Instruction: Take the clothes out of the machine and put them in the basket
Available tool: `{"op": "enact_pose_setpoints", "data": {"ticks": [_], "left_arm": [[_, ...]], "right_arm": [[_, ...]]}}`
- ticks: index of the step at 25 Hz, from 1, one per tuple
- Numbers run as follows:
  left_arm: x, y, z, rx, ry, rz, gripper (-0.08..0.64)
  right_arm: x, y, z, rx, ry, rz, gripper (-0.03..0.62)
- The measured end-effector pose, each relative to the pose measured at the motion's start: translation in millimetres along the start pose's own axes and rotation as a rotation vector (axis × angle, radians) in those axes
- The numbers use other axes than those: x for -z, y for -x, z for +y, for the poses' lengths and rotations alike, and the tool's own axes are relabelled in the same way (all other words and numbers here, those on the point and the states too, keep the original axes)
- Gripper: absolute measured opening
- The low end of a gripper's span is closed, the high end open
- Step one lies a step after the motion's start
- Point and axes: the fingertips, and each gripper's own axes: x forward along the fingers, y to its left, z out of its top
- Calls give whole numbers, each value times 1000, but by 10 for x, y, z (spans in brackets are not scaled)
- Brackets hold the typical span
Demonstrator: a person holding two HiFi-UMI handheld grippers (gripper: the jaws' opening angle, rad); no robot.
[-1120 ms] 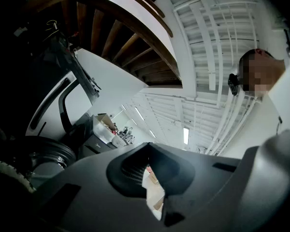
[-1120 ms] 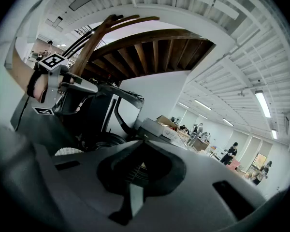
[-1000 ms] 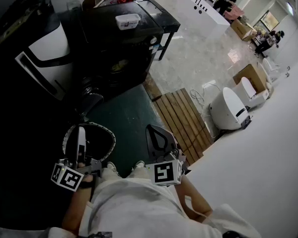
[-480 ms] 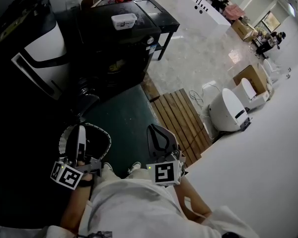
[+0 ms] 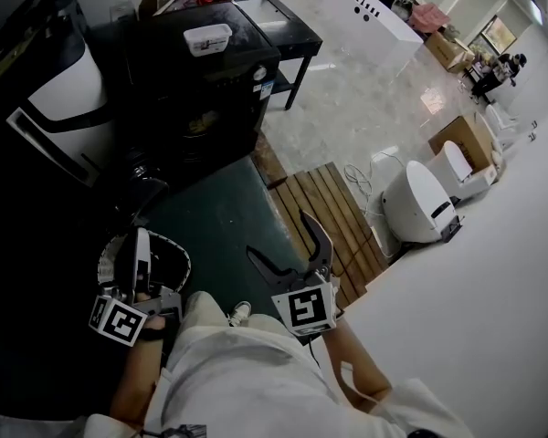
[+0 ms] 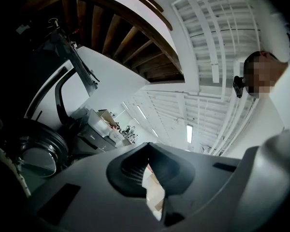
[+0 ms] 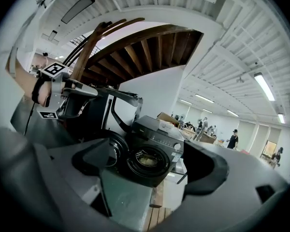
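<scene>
Two units are in frame. The left hand-held gripper [image 5: 140, 240] is clenched: its own view shows the pads pressed together at the tips with nothing between them, only a slit of bright background lower down. The right hand-held gripper [image 5: 276, 234] is released and opening, with its jaws spread wide and nothing between them.

The head view places the black washing machine [image 5: 210, 71] ahead across a dark green mat [image 5: 228, 213], with a white tub [image 5: 206, 37] on its top. The drum contents are barely legible from there. Only the right gripper view looks straight into the round opening, where the clothes [image 7: 147, 159] lie as a pale yellowish heap inside the drum, and the door [image 7: 112, 153] is swung open to the left.

The basket [image 5: 181, 255], with its speckled rim, appears clearly only in the head view, low at the left. The left hand-held gripper stands in front of its opening; whether they touch cannot be told. The left gripper view shows mostly ceiling, plus the round door glass at its left edge.
</scene>
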Motion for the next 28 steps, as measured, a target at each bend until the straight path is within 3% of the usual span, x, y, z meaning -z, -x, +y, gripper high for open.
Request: {"op": "enact_pose_setpoints", "data": {"ticks": [10,16,22,28], "left_arm": [[288,-664,288,-42,13,36,12],[386,-1432,829,-95,59,19,12],[218,-2284,1302,-124,44,-17,12],[201,-2591,1597,-196,36,-60,12]], "right_arm": [[469,-562,-358,-69,53,103,479],[560,-1414,-733,-123,95,139,479],[397,-2418,-1153,-187,171,120,479],[531,-3104,-1300,-272,204,138,479]]}}
